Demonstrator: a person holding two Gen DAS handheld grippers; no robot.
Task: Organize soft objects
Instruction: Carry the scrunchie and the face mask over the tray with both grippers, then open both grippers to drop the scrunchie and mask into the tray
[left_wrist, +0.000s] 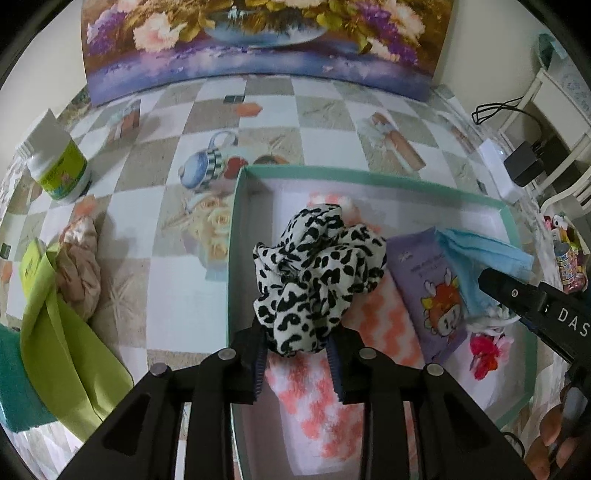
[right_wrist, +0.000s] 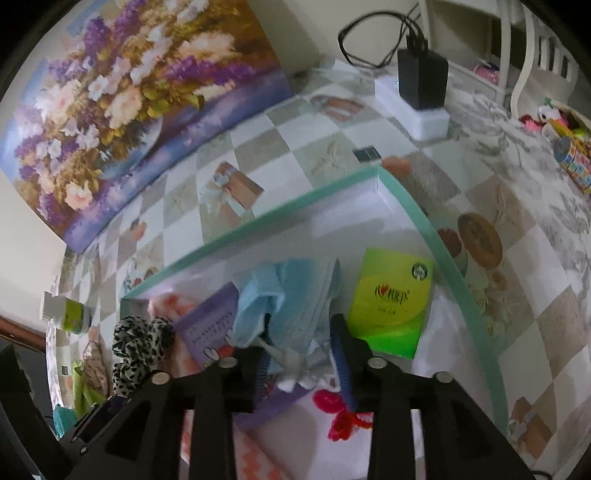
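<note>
The left gripper (left_wrist: 297, 354) is seen low over the near end of a shallow mint-green cardboard box (left_wrist: 369, 175). A crumpled black-and-white leopard-print fabric scrunchie (left_wrist: 317, 277) stands between its two ribbed fingers (left_wrist: 258, 373), which are parted about as wide as the bundle's lower end; whether the pads press on the fabric cannot be told. Under the scrunchie a fluffy coral-and-white zigzag sock (left_wrist: 317, 410) is laid along the box floor.

The right gripper (right_wrist: 301, 365) is seen over the same box, further along it. Its fingers (right_wrist: 341, 354) are parted, and a rumpled pale blue disposable face mask (right_wrist: 295, 314) with its white ear loops lies between them; a gap shows beside each pad, so the mask appears loose rather than pinched. Just beside the mask a lilac flat packet with a cartoon print (right_wrist: 210, 325) is laid on the box floor, and a bright pink-red fluffy hair tie (right_wrist: 343, 413) is seen near the right fingers. A lime-green tissue packet (right_wrist: 393, 299) is laid flat against the box's far corner.

Outside the box, on the checked printed tablecloth (left_wrist: 173, 266), a lime-green stretchy band (left_wrist: 62, 332) and a crumpled beige cloth (left_wrist: 81, 273) are left near the table edge. Further back a white jar with a green label (left_wrist: 61, 170) is stood, and a flower painting (left_wrist: 258, 40) is leaned against the wall.
</note>
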